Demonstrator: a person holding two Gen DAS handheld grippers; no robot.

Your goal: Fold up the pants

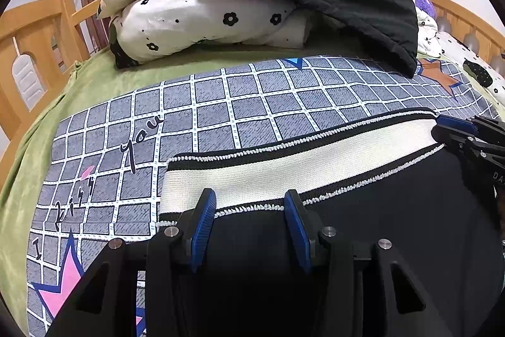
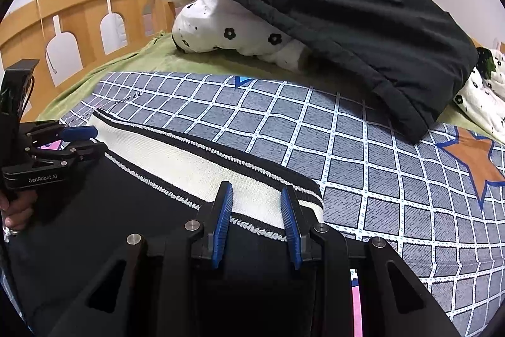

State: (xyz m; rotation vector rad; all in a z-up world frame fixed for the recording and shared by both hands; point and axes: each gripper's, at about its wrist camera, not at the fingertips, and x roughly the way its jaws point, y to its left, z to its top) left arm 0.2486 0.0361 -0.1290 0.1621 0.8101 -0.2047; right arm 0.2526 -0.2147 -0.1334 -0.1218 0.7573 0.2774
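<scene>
Pants (image 1: 315, 166) flat on the checked bedsheet (image 1: 252, 103), waistband stretched across | left gripper (image 1: 249, 204) fingers apart, straddling the waistband's left end | right gripper (image 2: 257, 204) fingers apart over its right end | grip: can't tell

The pants (image 1: 394, 226) are black with a wide white ribbed waistband (image 1: 284, 166) that's got black-and-white stitched edging. They're lying flat on the bed (image 1: 252, 97), waistband toward the far side, pretty smooth.

Even indoor light, sharp focus, strong fisheye bending, dark vignetted corners.
</scene>
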